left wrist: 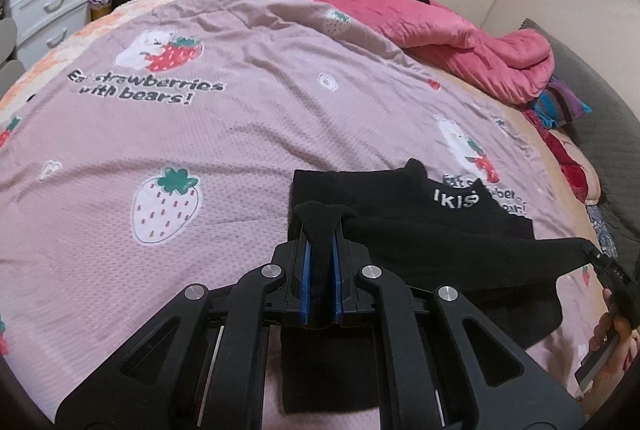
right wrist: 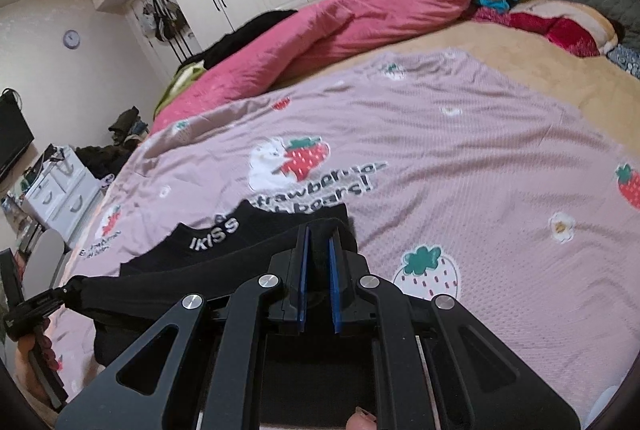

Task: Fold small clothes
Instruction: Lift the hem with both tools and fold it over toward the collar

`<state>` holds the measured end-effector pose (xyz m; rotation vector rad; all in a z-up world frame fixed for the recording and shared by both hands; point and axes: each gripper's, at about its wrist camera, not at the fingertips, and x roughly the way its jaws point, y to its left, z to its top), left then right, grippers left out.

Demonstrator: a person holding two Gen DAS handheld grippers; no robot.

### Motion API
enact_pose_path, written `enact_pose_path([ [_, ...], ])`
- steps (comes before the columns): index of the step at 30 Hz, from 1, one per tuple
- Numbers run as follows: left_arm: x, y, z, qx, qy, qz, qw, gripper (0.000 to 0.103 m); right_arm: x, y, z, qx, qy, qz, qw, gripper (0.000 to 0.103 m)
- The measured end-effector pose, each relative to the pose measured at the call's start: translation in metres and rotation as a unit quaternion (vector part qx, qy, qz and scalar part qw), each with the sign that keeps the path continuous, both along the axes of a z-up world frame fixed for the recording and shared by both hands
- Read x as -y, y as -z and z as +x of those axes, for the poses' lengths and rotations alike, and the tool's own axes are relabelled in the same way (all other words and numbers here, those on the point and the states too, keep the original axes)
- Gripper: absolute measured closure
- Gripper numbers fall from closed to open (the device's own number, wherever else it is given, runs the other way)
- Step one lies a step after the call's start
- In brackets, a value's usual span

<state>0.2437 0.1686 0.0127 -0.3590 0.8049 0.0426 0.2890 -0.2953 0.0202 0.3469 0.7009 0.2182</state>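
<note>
Fold under way, not finished. Left gripper (left wrist: pixel 319 230) and right gripper (right wrist: pixel 318 246) each have jaws clamped narrow on a corner of the black garment (left wrist: pixel 420 230), its held edge stretched taut between them. The far part, with white lettering, lies flat on the strawberry-print quilt (left wrist: pixel 240 133) near its near edge. Garment type is unclear, possibly small shorts. Remaining: lay the edge over, then smooth.

My black garment (left wrist: pixel 400 197), white "IKISS" lettering across it, lies partly folded on the strawberry bedspread (left wrist: pixel 240 133), its near edge lifted taut above the rest.
</note>
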Motion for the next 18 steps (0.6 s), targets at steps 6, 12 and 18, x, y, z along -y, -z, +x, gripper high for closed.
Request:
enact_pose_path([
  [6, 0.0, 0.007, -0.002, 0.005, -0.007, 0.003, 1.0, 0.091, 0.002, 0.005, 0.0, 0.009, 0.005, -0.013, 1.0, 0.08],
  [12, 0.004, -0.005, -0.027, 0.026, -0.005, 0.005, 0.9996, 0.09, 0.011, 0.0, -0.017, 0.021, 0.002, -0.015, 1.0, 0.074],
  [18, 0.051, 0.01, -0.033, -0.012, 0.073, 0.038, 0.9965, 0.094, -0.021, 0.013, -0.024, -0.017, -0.068, -0.071, 0.995, 0.091],
])
